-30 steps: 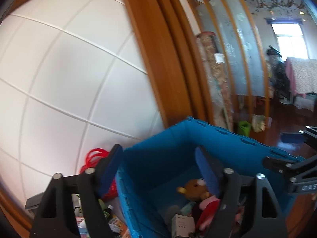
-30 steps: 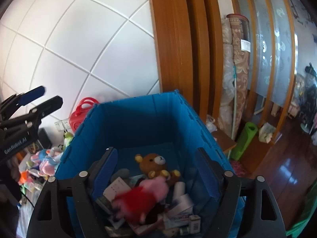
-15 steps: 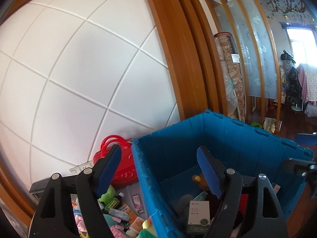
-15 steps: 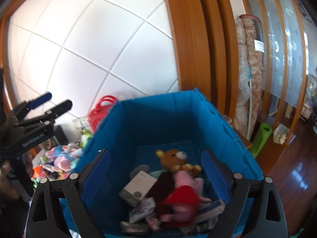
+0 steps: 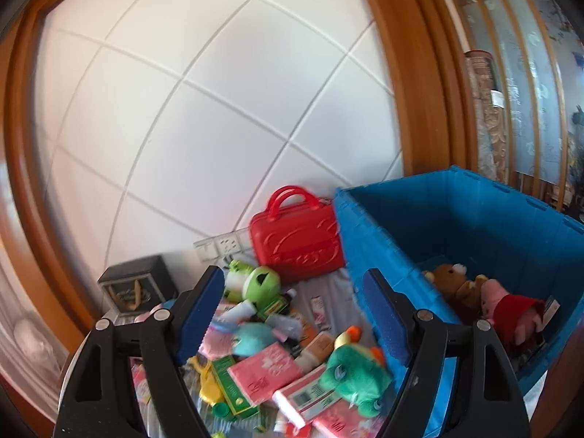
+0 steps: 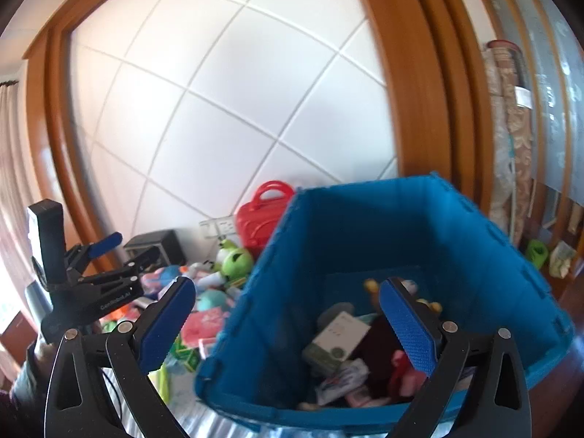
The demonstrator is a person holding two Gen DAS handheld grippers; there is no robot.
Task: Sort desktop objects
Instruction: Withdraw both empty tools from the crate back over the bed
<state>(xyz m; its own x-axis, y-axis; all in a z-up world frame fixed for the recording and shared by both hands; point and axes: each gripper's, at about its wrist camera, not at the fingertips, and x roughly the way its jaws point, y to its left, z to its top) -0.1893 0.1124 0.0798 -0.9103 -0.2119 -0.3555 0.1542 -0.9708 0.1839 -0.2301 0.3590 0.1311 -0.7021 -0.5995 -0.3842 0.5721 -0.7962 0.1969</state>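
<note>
Blue crate [image 6: 474,241] as landmark: right gripper [image 6: 292,321] above its near-left corner, jaws just widened, empty. Left gripper [image 5: 292,314] released over toy pile [image 5: 277,361] left of crate.

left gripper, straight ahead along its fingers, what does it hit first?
Probably the loose pile on the desk: between the open left gripper fingers lie a teal plush and pink packets. Depth is unclear; the red case stands farther back.

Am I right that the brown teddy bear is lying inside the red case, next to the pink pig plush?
Not quite: the teddy bear lies inside the blue crate, next to the pig plush. The red case stands shut outside it, against the wall. The left wrist view shows this.
</note>
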